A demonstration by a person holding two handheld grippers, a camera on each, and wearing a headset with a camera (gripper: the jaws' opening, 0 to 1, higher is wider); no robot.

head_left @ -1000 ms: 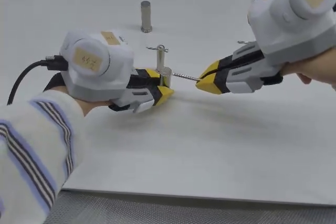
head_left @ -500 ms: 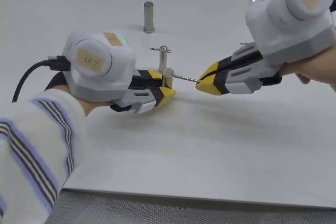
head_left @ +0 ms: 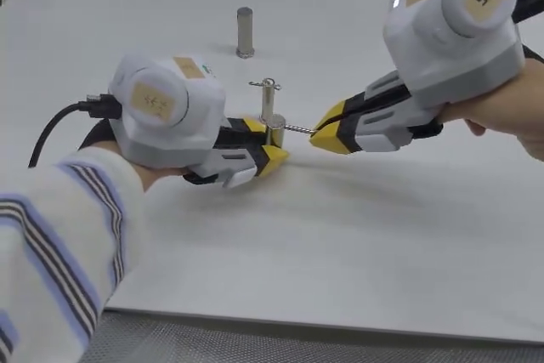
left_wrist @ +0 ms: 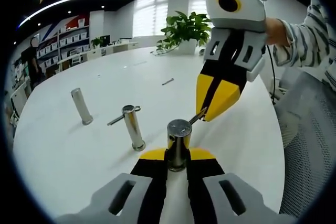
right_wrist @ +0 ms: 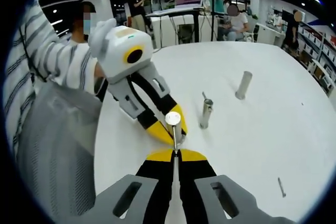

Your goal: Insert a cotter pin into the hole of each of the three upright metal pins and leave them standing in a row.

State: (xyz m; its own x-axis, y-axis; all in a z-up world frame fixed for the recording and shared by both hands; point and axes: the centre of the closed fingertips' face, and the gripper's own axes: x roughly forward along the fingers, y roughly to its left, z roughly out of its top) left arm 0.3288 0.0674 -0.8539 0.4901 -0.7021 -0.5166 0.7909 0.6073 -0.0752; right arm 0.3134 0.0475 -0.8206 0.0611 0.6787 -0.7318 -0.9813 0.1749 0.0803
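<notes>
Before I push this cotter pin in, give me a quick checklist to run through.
1. Left claw shut on the near pin, pin upright: ok.
2. Right claw gripping the cotter pin: ok.
3. Cotter pin's tip lined up with the near pin's hole: cannot tell; it meets the pin's side near the top, but the hole is hidden.
4. Middle pin upright, fitted cotter pin through its top: ok.
5. Far pin upright but bare: not ok.
6. Spare cotter pin lying on the table for it: ok.
</notes>
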